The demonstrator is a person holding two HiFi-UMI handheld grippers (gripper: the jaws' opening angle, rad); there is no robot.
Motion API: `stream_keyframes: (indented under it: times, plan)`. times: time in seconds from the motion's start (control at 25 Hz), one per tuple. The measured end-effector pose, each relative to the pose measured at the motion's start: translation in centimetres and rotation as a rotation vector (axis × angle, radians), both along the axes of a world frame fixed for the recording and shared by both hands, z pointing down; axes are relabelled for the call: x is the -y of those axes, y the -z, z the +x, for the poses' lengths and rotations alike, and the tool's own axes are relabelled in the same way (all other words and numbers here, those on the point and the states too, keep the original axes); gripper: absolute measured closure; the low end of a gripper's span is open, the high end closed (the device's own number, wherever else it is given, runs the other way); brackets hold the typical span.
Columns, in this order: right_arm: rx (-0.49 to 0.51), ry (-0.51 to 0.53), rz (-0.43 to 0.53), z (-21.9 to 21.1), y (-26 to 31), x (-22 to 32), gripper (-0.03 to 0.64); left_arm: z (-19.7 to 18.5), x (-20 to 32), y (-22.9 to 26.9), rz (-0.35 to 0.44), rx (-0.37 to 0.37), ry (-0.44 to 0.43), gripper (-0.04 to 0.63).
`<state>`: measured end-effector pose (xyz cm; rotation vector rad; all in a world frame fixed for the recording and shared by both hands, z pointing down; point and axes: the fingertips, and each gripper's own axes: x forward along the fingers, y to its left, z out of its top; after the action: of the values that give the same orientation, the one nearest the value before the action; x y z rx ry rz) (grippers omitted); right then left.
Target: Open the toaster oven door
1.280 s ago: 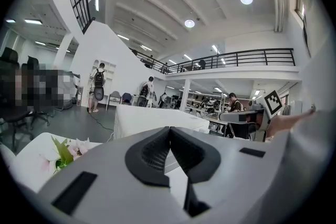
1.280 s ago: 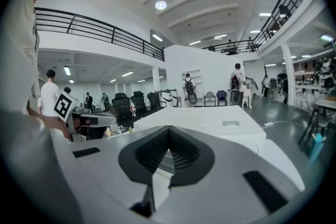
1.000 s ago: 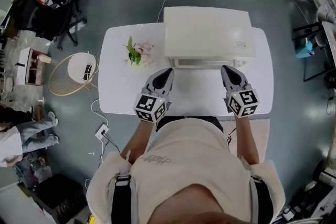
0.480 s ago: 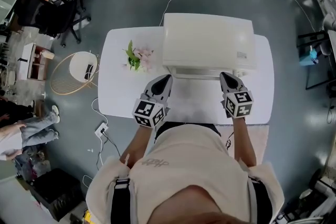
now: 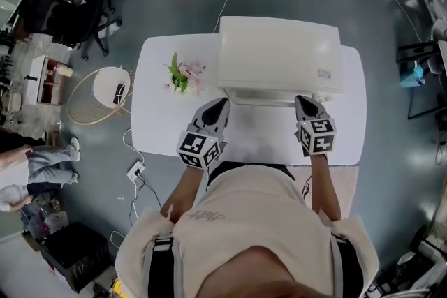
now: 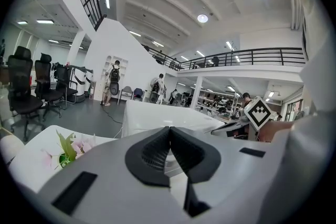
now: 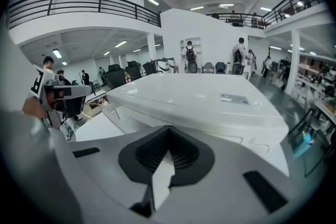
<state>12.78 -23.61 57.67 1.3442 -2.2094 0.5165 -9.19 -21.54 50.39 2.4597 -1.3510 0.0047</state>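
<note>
The white toaster oven [image 5: 279,56] stands at the back of the white table [image 5: 154,122], its front toward me and its door closed. My left gripper [image 5: 218,108] is shut and empty, its tips just short of the oven's lower left corner. My right gripper [image 5: 305,102] is also shut and empty, its tips at the oven's front right, near the door's edge. In the left gripper view the oven [image 6: 157,118] lies right behind the closed gripper [image 6: 169,129]. In the right gripper view the oven [image 7: 205,97] fills the middle beyond the closed gripper [image 7: 168,128].
A small bunch of pink flowers [image 5: 183,72] stands on the table left of the oven. A round wicker basket [image 5: 96,97] and a power strip [image 5: 135,174] are on the floor at the left. Office chairs [image 5: 63,10] stand farther back. A person [image 5: 31,174] stands at the far left.
Both grippers have moved a little forward toward the oven's front since a second ago. In the last half second they have hardly moved.
</note>
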Motion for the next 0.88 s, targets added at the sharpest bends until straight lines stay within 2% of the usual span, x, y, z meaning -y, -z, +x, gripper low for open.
stream_keyframes:
  times: [0.36, 0.88]
  plan:
    - [0.023, 0.011, -0.067, 0.0, -0.6, -1.1, 0.611, 0.1, -0.9, -0.1, 0.001, -0.005, -0.022, 0.575]
    - [0.063, -0.009, -0.105, 0.1, -1.7, -4.2, 0.611, 0.3, -2.3, -0.5, -0.007, -0.001, -0.048, 0.575]
